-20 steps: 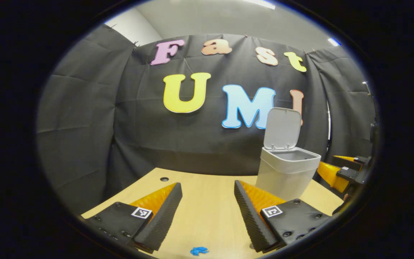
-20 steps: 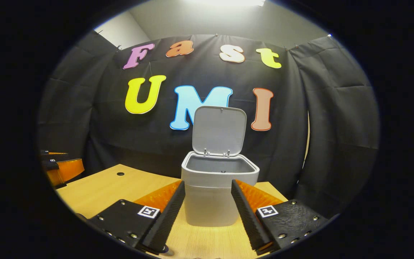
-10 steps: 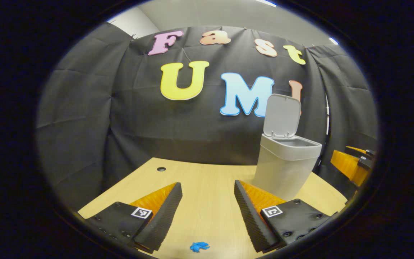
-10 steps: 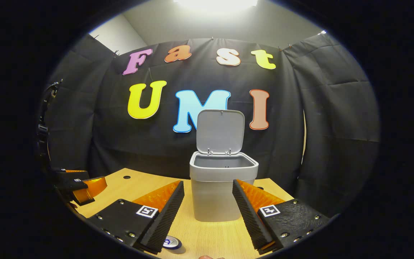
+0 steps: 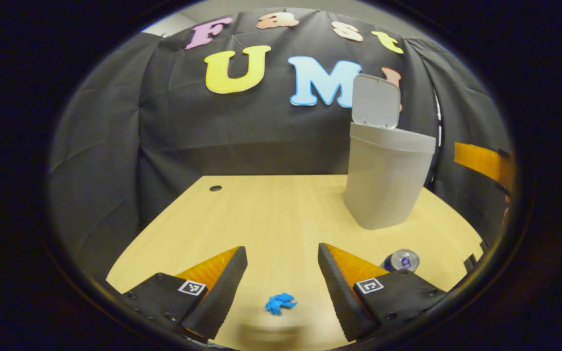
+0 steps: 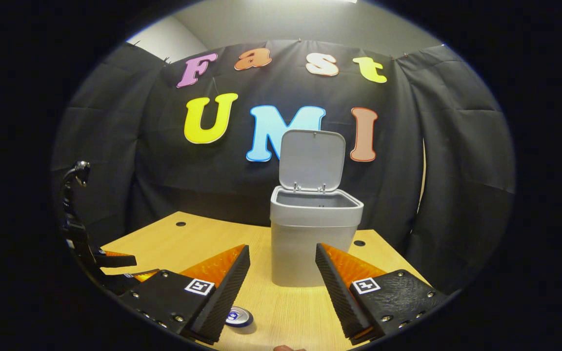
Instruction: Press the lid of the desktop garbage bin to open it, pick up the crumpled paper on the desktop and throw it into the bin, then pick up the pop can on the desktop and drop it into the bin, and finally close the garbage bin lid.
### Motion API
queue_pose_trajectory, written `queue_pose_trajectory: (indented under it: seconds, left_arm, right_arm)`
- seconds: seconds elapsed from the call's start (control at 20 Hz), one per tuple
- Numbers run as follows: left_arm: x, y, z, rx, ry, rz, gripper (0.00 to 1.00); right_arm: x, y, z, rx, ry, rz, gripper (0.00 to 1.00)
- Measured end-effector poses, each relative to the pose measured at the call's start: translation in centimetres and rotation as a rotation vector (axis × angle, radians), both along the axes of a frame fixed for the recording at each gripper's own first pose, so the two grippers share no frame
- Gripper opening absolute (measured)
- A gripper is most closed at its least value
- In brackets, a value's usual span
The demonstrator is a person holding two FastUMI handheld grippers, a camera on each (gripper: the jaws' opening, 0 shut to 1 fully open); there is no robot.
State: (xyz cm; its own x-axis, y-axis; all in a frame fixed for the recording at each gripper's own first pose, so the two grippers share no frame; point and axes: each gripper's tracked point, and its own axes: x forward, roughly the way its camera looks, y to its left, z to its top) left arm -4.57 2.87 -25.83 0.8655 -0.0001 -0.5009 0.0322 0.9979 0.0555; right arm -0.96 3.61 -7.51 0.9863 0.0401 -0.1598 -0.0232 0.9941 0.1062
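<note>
Jaws: both grippers spread apart, holding nothing
Crumpled paper [image 5: 280, 303]: near, between left gripper [image 5: 281, 278] fingers; likely light, soft; pinch its middle
Bin lid [image 6: 312, 158]: up

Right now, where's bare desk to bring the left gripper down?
Free: the desk from the cable hole across to the bin. Crowded: near edge, crumpled paper ahead of the left gripper, pop can beside it.
</note>
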Motion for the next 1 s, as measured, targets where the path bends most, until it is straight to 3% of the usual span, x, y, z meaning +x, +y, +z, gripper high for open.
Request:
queue_pose_trajectory:
  seconds: [0.55,0.7,0.9,1.0]
  left_arm:
    - [-2.2,0.7,-12.4,0.012,0.286,-0.031,0.96]
    - [-2.3,1.0,-13.0,0.009,0.302,-0.018,0.91]
    - [-2.1,1.3,-13.2,0.005,0.312,-0.019,0.69]
    - [-2.2,1.3,-13.5,0.019,0.315,-0.024,0.65]
  right_arm:
    - [-0.5,0.0,-0.3,0.0,0.024,-0.009,0.88]
    - [-0.4,-0.5,-0.2,0.005,0.023,-0.026,0.88]
    - [-0.4,-0.4,-0.4,0.016,0.034,-0.025,0.88]
    - [-0.3,-0.3,-0.3,0.016,0.029,-0.024,0.88]
